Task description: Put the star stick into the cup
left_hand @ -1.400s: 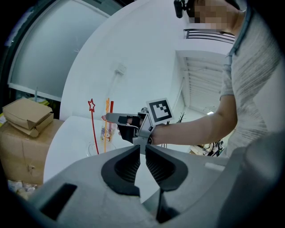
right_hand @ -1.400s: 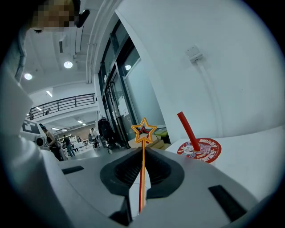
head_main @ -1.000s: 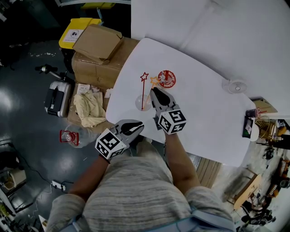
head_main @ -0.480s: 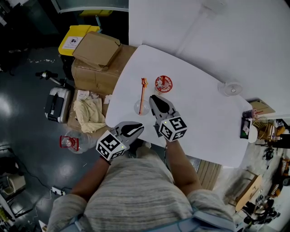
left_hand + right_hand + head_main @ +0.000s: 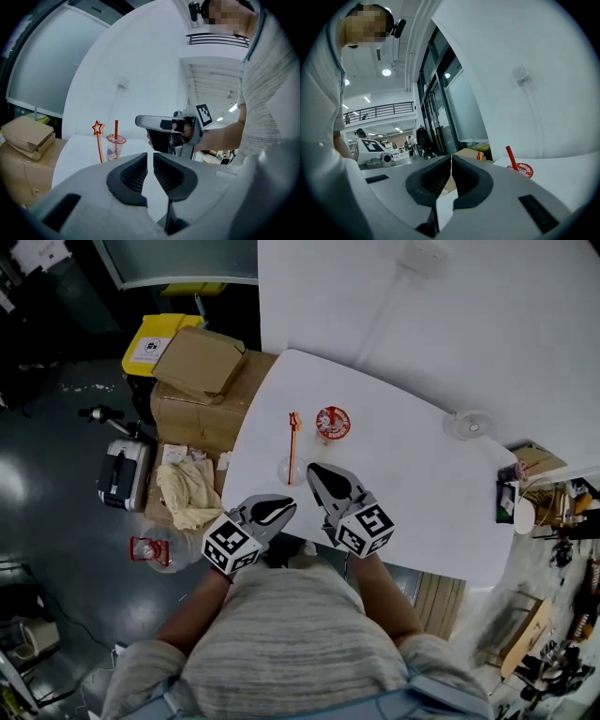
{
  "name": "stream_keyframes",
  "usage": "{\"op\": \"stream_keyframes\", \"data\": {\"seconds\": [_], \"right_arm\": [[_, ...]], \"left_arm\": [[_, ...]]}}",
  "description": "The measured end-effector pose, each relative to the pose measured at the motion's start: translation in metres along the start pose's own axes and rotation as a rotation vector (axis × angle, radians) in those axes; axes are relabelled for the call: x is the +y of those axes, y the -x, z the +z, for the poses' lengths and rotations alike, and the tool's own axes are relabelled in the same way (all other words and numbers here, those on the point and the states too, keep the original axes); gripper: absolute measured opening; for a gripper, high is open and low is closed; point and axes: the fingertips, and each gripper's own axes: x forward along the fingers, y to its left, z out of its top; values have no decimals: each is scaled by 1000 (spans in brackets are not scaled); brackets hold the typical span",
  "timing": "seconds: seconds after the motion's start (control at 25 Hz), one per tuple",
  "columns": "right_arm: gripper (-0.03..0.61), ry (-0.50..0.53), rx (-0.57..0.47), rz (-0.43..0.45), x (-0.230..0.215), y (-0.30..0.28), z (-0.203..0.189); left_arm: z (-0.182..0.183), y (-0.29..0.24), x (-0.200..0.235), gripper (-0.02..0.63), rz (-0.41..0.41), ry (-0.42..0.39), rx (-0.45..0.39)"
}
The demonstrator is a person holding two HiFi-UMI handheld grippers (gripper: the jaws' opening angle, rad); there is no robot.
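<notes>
Star sticks (image 5: 294, 427) stand upright in a clear cup (image 5: 290, 469) near the white table's (image 5: 422, 493) left edge. In the left gripper view one star stick (image 5: 98, 136) rises beside a red-lidded drink cup (image 5: 114, 146) with a red straw; the clear cup is hidden behind my gripper's body there. My right gripper (image 5: 317, 471) is shut and empty, just right of the clear cup and apart from it. My left gripper (image 5: 281, 507) is shut and empty at the table's near edge. The right gripper view shows shut jaws (image 5: 451, 159) and the red-lidded cup (image 5: 523, 169).
Cardboard boxes (image 5: 202, 367) and a yellow bin (image 5: 155, 338) stand on the floor left of the table. A round clear object (image 5: 467, 424) lies at the table's far right, with small items (image 5: 511, 502) by the right edge.
The right gripper has drawn back from the clear cup toward the person. The orange star stick, earlier leaning toward that gripper, now stands close beside the red one.
</notes>
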Motion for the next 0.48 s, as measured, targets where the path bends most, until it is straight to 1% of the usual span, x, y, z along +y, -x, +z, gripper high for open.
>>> {"op": "stream_keyframes", "data": {"seconds": [0.24,0.48], "right_arm": [[11,-8,-11,10,16,22,4],[9,-42,-18,20,28,38,6]], "left_arm": [[7,-1,-8,49,-23,-26,1],[15,3,-20,49,-43,-49,1]]}}
